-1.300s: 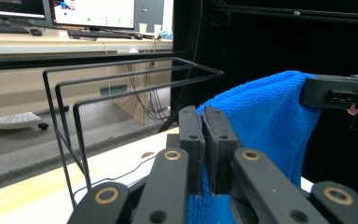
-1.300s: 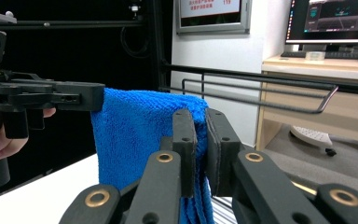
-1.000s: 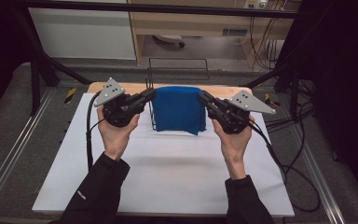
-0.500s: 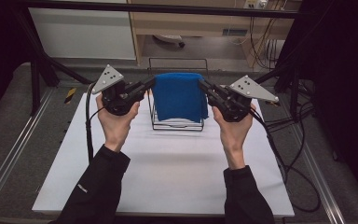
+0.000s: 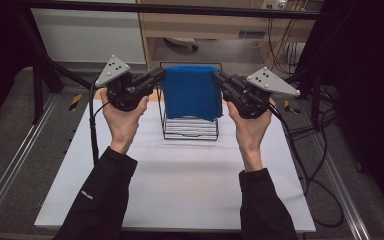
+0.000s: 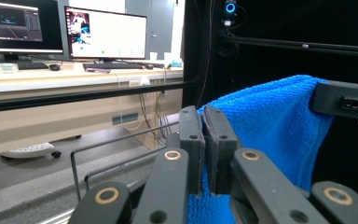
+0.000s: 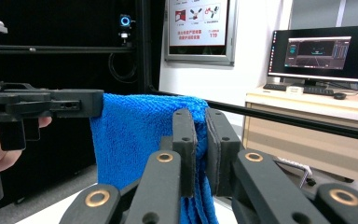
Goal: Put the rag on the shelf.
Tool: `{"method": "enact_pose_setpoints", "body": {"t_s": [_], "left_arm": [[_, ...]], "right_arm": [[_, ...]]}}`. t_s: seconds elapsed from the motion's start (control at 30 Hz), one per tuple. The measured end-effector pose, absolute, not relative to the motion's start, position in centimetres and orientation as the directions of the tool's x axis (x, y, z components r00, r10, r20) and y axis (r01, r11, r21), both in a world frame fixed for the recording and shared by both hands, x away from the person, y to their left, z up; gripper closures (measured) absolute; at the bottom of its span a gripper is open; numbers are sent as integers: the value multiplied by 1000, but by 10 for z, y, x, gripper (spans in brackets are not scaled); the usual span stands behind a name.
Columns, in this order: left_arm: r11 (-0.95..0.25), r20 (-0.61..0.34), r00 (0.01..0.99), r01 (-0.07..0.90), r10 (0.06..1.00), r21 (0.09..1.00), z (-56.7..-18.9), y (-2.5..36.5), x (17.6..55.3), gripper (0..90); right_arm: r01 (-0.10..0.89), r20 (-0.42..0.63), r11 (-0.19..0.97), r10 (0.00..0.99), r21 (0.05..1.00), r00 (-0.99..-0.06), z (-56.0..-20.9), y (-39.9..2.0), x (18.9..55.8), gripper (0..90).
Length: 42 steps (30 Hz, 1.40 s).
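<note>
Right, I've got left tongs (image 5: 161,76) and right tongs (image 5: 217,78) both clamped on the blue terry towel's (image 5: 190,92) top corners above the black wire rack (image 5: 190,129); uneven pull could slip one.

I see solid blue towel (image 5: 190,91), black wire rack (image 5: 190,131), white table (image 5: 180,185), black grippers with grey plates, black sleeves.
</note>
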<state>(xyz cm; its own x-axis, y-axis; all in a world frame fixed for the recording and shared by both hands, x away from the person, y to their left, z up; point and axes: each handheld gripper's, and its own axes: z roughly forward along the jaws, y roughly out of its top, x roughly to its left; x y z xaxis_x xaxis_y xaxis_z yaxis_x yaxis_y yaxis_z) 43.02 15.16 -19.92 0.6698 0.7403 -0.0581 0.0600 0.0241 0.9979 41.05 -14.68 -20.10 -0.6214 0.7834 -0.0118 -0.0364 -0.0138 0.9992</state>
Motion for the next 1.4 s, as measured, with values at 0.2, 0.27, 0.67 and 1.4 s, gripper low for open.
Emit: {"method": "enact_pose_setpoints", "body": {"t_s": [0.2, 0.27, 0.67, 1.4], "left_arm": [[7, -35, 666, 45, 745, 999, -187, 152, 433, 866], [2, -29, 663, 41, 748, 999, -184, 152, 433, 866], [-3, -11, 653, 21, 757, 1000, -166, 151, 438, 867], [20, -16, 629, 0, 777, 1000, -143, 148, 457, 867]], "right_arm": [[-40, -17, -10, 786, 999, -618, -195, -146, 415, 839], [-40, -16, -11, 787, 999, -617, -192, -147, 416, 838], [-55, -44, 14, 796, 998, -604, -177, -146, 423, 839], [-86, -79, 36, 812, 996, -578, -148, -142, 446, 838]]}}
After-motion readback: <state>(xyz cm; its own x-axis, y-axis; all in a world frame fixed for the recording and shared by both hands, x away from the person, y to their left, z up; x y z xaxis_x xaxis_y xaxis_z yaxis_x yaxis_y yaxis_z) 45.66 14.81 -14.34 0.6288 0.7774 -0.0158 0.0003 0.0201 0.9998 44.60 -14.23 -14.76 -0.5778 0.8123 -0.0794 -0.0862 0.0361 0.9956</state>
